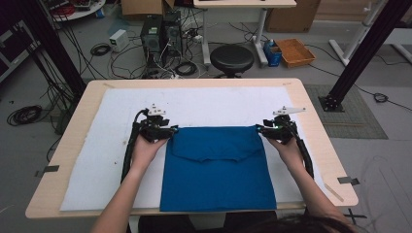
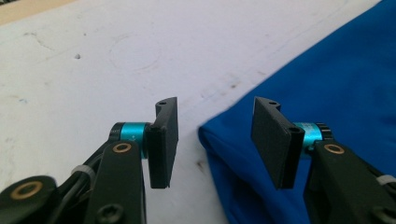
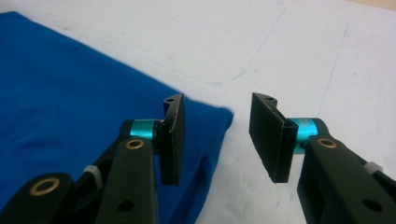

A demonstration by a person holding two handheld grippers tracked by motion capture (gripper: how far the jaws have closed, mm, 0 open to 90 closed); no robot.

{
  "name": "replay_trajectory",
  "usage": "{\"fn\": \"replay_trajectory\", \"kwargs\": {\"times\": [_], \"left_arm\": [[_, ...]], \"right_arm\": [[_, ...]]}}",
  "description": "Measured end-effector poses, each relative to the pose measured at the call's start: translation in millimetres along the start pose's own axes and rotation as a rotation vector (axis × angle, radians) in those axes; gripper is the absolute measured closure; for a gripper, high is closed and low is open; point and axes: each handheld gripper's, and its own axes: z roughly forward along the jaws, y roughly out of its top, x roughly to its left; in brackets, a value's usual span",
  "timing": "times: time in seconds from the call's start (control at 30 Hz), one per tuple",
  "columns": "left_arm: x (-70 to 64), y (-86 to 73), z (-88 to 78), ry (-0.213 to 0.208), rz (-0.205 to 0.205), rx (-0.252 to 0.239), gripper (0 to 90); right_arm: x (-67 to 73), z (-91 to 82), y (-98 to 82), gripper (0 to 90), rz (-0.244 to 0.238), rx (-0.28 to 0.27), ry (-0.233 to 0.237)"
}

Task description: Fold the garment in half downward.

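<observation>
A folded blue cloth lies flat on the white mat, squared up, with a flap folded down across its upper part. My left gripper sits at the cloth's far left corner and my right gripper at its far right corner. In the left gripper view the left gripper is open, and the cloth's corner lies on the mat between the jaws, free of the pads. In the right gripper view the right gripper is open too, with the other corner resting loose beneath the gap.
The mat covers most of a light wooden table, with bare mat left, right and beyond the cloth. Behind the table stand a black stool, computer towers and tangled cables on the floor. A black frame post rises at the right.
</observation>
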Motion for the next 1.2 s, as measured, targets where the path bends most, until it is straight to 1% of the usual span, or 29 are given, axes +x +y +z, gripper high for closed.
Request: {"fn": "replay_trajectory", "kwargs": {"times": [0.07, 0.13, 0.17, 0.2, 0.27, 0.33, 0.4, 0.47, 0.53, 0.6, 0.77, 0.83, 0.87, 0.93, 0.97, 1.0, 1.07, 1.2], "left_arm": [[-10.6, -11.7, -9.7, -0.004, -0.013, 0.002, 51.5], [-18.8, -24.1, -15.4, -0.022, -0.045, 0.018, 51.6], [-21.8, -29.3, -16.6, -0.036, -0.064, 0.023, 51.6], [-23.9, -33.6, -17.3, -0.05, -0.082, 0.037, 51.7], [-26.7, -39.8, -17.4, -0.052, -0.113, 0.058, 51.8], [-27.2, -43.1, -15.0, -0.037, -0.126, 0.075, 53.0], [-25.3, -44.6, -12.1, -0.042, -0.139, 0.086, 53.6], [-25.6, -44.6, -9.7, -0.048, -0.143, 0.087, 58.2], [-27.2, -43.9, -8.0, -0.045, -0.12, 0.088, 60.0], [-29.8, -42.8, -6.6, -0.037, -0.114, 0.091, 62.2], [-33.4, -41.7, -2.9, -0.04, -0.096, 0.102, 68.8], [-34.2, -41.3, -2.4, -0.033, -0.091, 0.106, 71.0], [-34.8, -41.1, -2.4, -0.028, -0.089, 0.104, 73.8], [-35.7, -40.5, -3.0, -0.031, -0.086, 0.095, 78.6], [-35.7, -40.5, -3.0, -0.031, -0.086, 0.095, 80.1], [-36.2, -40.2, -3.4, -0.034, -0.084, 0.092, 81.9], [-36.3, -39.7, -3.6, -0.037, -0.071, 0.088, 83.0], [-36.1, -39.6, -4.4, -0.04, -0.077, 0.079, 83.6]], "right_arm": [[5.4, -9.7, -8.1, 56.3, 0.007, -0.01, 0.011], [10.9, -15.8, -16.3, 56.3, 0.005, 0.013, 0.019], [13.6, -17.8, -20.5, 56.2, 0.007, 0.016, 0.023], [16.2, -19.3, -24.6, 56.2, 0.013, 0.018, 0.027], [19.5, -20.9, -32.5, 56.2, 0.012, 0.023, 0.03], [21.2, -20.3, -37.5, 56.2, 0.015, 0.038, 0.038], [22.4, -20.3, -40.0, 56.3, 0.024, 0.048, 0.041], [23.5, -20.4, -41.3, 57.1, 0.023, 0.05, 0.046], [24.3, -19.8, -42.2, 59.0, 0.023, 0.059, 0.052], [24.8, -18.3, -42.9, 60.1, 0.019, 0.065, 0.055], [28.1, -14.0, -43.6, 64.2, 0.018, 0.092, 0.068], [28.6, -12.1, -44.3, 68.2, 0.011, 0.099, 0.072], [28.8, -11.7, -44.6, 70.4, 0.01, 0.104, 0.076], [28.6, -12.0, -44.9, 74.2, 0.006, 0.101, 0.084], [28.6, -12.5, -44.8, 74.2, 0.005, 0.096, 0.088], [28.7, -13.3, -44.7, 77.5, 0.005, 0.093, 0.093], [28.8, -13.5, -44.6, 80.4, -0.002, 0.091, 0.095], [29.0, -13.0, -44.6, 83.1, -0.018, 0.093, 0.096]]}}
